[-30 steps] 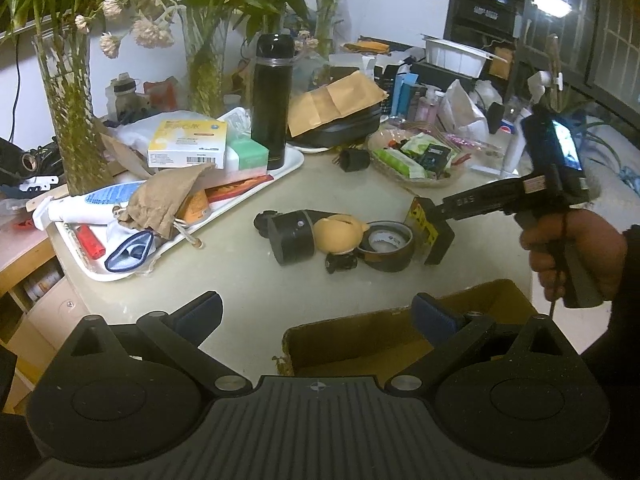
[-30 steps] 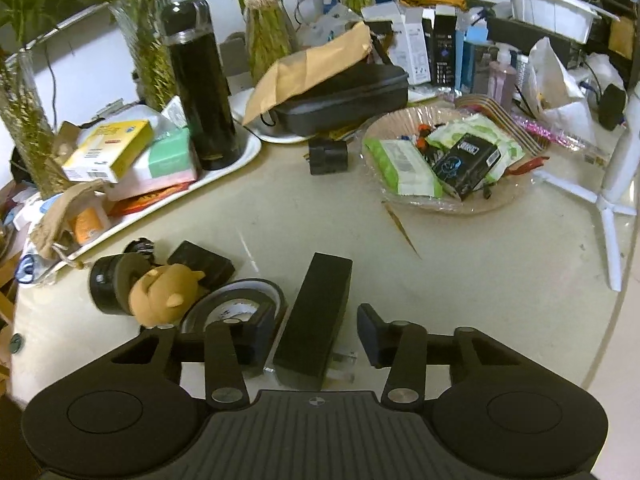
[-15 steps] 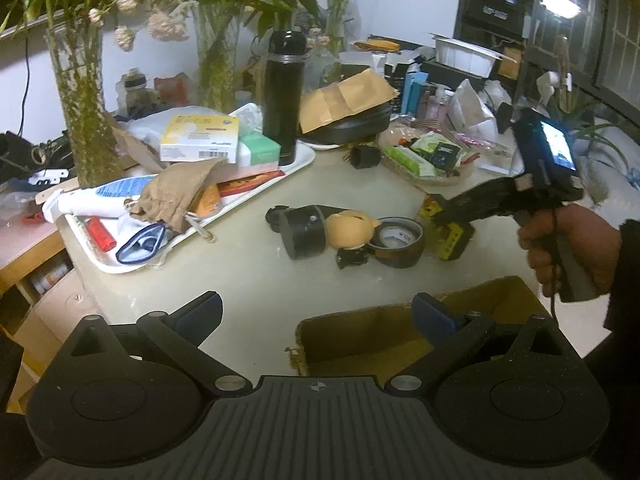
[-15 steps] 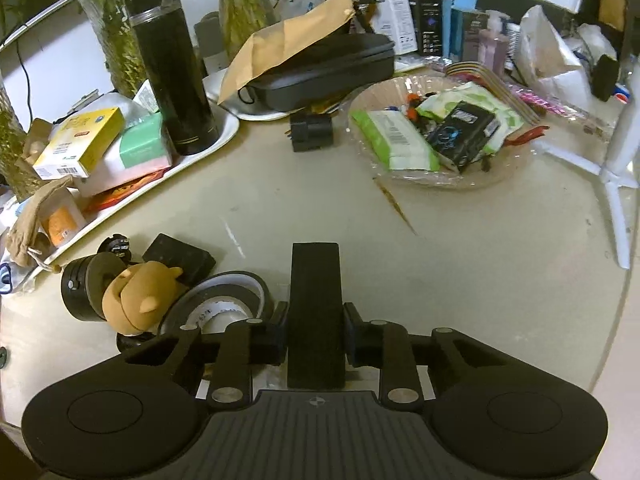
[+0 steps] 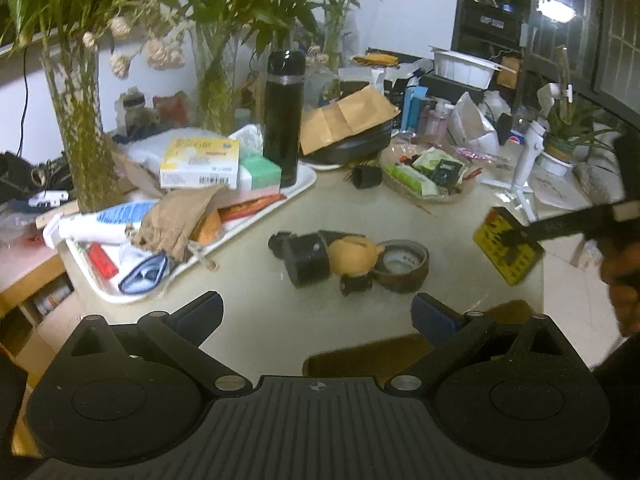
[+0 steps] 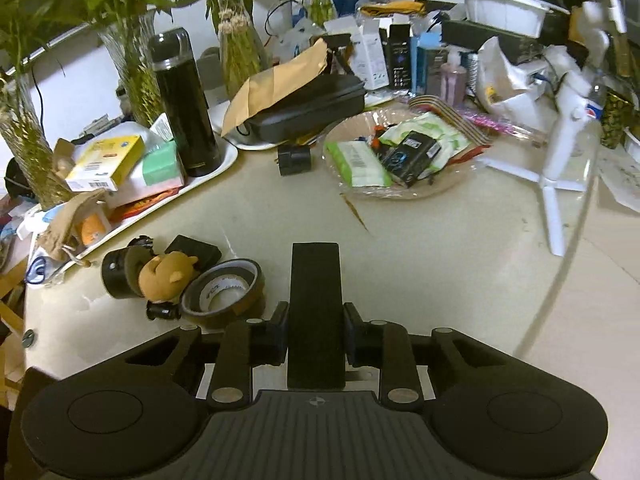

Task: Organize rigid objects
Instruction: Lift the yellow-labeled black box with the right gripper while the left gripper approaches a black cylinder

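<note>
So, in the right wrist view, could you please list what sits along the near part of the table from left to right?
Black cylinder → orange bear figure → tape roll → black block gripped by the right gripper.

Black block [image 6: 315, 304] with yellow underside, brown tape roll [image 6: 222, 291], orange figurine [image 6: 167, 277].

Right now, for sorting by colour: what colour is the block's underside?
Yellow with black markings on the block; left wrist view shows it best.
</note>
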